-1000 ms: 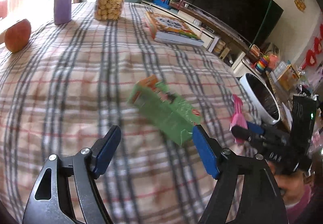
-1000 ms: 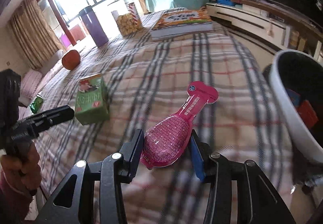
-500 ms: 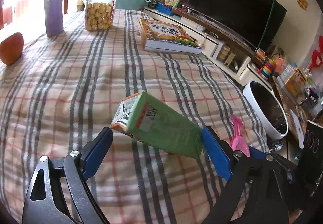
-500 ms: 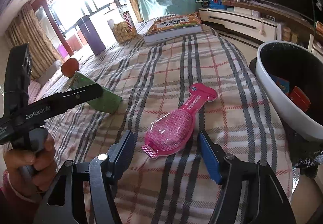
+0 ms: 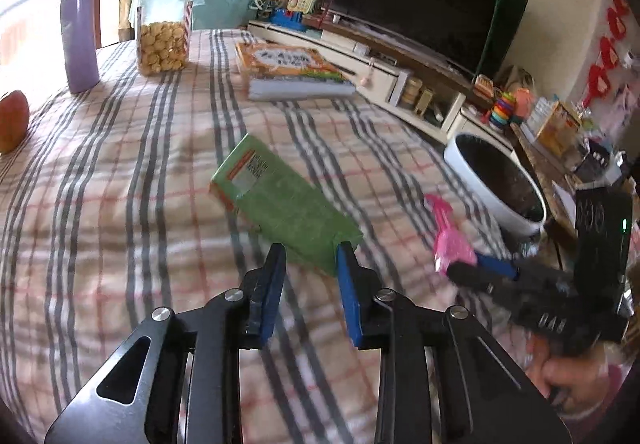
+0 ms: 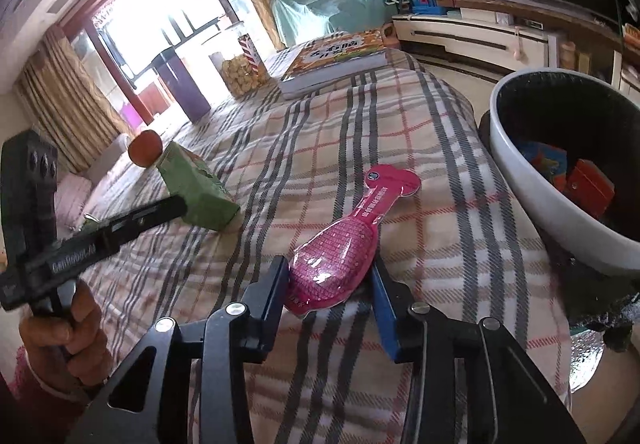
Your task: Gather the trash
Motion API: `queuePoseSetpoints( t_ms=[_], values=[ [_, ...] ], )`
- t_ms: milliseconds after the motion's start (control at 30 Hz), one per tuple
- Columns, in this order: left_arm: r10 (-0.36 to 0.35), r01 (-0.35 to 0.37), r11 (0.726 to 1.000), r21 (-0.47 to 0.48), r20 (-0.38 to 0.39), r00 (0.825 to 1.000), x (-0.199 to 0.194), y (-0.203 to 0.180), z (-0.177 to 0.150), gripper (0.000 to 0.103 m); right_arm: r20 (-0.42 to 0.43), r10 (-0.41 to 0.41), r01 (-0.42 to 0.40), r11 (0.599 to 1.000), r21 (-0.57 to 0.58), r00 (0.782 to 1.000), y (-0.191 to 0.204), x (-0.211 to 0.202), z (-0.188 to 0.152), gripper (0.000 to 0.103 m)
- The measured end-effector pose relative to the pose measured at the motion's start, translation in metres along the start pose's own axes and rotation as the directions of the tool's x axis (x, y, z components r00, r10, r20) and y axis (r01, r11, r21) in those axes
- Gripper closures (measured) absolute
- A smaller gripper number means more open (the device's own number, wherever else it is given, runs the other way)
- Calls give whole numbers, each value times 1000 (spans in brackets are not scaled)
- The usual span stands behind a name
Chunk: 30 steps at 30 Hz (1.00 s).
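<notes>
The left gripper [image 5: 310, 258] has its jaws pinching the near end of a green carton [image 5: 280, 204], which sits at the centre of the left wrist frame, tilted with its far end raised toward the upper left. In the right wrist frame the same carton [image 6: 196, 188] shows at left of centre, its low corner close to the plaid cloth, held at the tip of the left gripper [image 6: 176, 206], whose black body crosses the lower left.

The right gripper [image 6: 330, 274] has its jaws closed against the wide end of a pink packet [image 6: 344, 248], one blue pad on each side of it. The packet lies flat on the plaid-covered surface [image 6: 400, 124] in the middle of that frame, its narrow bone-shaped end pointing to the upper right. In the left wrist frame the packet [image 5: 450, 240] appears blurred at right of centre, with the right gripper [image 5: 468, 268] just below it.

A white bin [image 6: 532, 204] with a dark inside fills the right edge of the right wrist frame, just beside the surface; blue and red boxes lie in it. The bin [image 5: 472, 176] also shows at right of the left wrist frame.

Toward the top of the left wrist frame stand a purple cup [image 5: 79, 36], a clear jar of biscuits [image 5: 162, 30] and a thick book [image 5: 292, 70]; an apple [image 5: 12, 120] sits at the left edge.
</notes>
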<state>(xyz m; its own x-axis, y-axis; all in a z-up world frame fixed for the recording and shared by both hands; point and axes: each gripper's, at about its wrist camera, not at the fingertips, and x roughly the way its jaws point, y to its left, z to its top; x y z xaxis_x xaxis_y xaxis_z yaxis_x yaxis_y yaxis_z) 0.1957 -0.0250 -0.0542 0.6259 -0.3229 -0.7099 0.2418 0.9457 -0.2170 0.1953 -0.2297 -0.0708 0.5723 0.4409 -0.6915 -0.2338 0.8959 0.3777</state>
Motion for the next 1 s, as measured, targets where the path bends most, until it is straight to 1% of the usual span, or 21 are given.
queuePoseSetpoints(
  t_ms=[67, 133, 167, 200, 267, 367, 433, 500, 567, 633, 733, 767, 833, 900, 933, 967, 1000],
  values=[
    [19, -19, 1000, -14, -15, 1000, -3, 3, -6, 78, -5, 22, -22, 1000, 1, 1000, -1, -2, -2, 62],
    [46, -47, 998, -42, -31, 998, -5, 8, -12, 77, -4, 25, -25, 1000, -2, 1000, -2, -4, -5, 62],
    [48, -50, 997, -58, -37, 998, -6, 10, -14, 76, -4, 27, -27, 1000, -2, 1000, -2, -6, -6, 62],
    [41, -44, 996, -75, -42, 998, -7, 11, -16, 71, -3, 30, -30, 1000, -1, 1000, -3, -7, -7, 62],
    [53, -57, 993, -105, -39, 998, -9, 9, -19, 35, 0, 34, -34, 999, 2, 999, -3, -8, -8, 62],
    [85, -86, 990, -114, -17, 996, -13, 4, -23, 28, 2, 38, -38, 999, 2, 999, -4, -9, -9, 62],
    [110, -112, 985, -129, -23, 994, -11, 3, -23, 23, 2, 40, -40, 999, 3, 999, -5, -9, -9, 61],
    [144, -146, 978, -146, -29, 989, -6, 5, -21, 21, 5, 36, -36, 999, 4, 999, -5, -8, -9, 61],
    [172, -176, 972, -158, -38, 984, -1, 8, -19, 18, 6, 37, -37, 999, 7, 999, -5, -8, -9, 61],
    [186, -190, 969, -159, -43, 982, 4, 10, -16, 17, 6, 37, -37, 999, 7, 999, -5, -9, -9, 61],
    [205, -210, 968, -135, -51, 977, 16, 9, -12, 15, 4, 37, -37, 999, 9, 999, -6, -8, -9, 60],
    [207, -213, 969, -129, -56, 977, 20, 8, -10, 15, 4, 36, -36, 999, 10, 999, -5, -8, -9, 60],
    [198, -201, 974, -104, -37, 980, 25, 8, -6, 15, 3, 34, -34, 999, 11, 999, -5, -8, -8, 60],
    [182, -182, 981, -73, -7, 983, 23, 9, -1, 26, 4, 28, -29, 1000, 8, 1000, -5, -7, -8, 60],
    [164, -163, 985, -62, 2, 986, 21, 13, 2, 37, 3, 26, -26, 1000, 7, 1000, -4, -7, -8, 60],
    [147, -147, 988, -53, 1, 989, 21, 16, 4, 43, 2, 24, -24, 1000, 4, 1000, -4, -7, -8, 60],
    [138, -138, 989, -45, -5, 990, 21, 23, 6, 44, 2, 22, -22, 1000, 2, 1000, -3, -7, -8, 60]
  ],
)
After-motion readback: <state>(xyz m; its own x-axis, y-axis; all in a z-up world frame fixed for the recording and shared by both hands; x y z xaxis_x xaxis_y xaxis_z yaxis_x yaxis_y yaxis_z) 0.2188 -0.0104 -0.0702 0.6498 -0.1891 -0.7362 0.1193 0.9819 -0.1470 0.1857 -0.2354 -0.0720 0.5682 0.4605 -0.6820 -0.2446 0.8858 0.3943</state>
